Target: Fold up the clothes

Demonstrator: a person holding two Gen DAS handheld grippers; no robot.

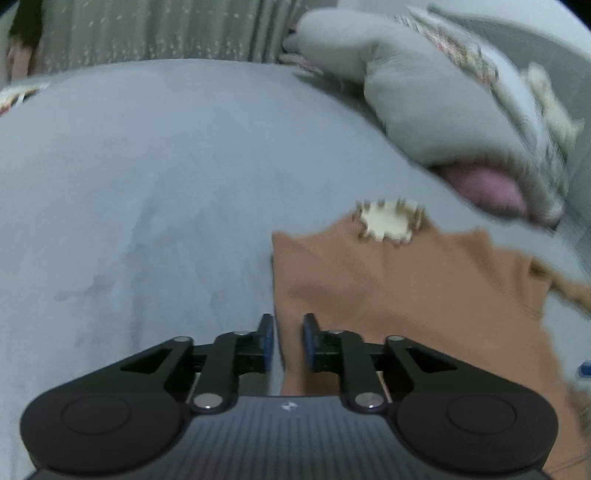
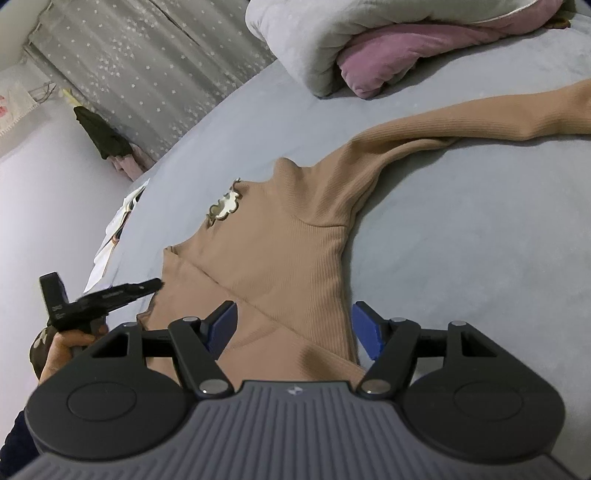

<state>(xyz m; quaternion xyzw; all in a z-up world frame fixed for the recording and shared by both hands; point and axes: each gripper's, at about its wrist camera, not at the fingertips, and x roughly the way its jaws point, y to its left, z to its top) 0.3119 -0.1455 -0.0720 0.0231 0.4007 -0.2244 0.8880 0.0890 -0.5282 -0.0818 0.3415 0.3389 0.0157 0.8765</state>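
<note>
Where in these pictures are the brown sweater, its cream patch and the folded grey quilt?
brown sweater (image 2: 280,258): right wrist view, ribbed body.
cream patch (image 1: 388,220): left wrist view, patch centre.
grey quilt (image 2: 314,33): right wrist view, folded grey side.

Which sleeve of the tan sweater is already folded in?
The left-side sleeve in the right wrist view: it lies diagonally across the tan sweater body. The other sleeve is stretched out flat on the grey bed toward the bundled blanket.

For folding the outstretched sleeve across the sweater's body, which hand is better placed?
Right, probably. The right tool hangs open over the sweater on the side where the sleeve stretches away. The left tool sits at the opposite, already folded edge.
</note>
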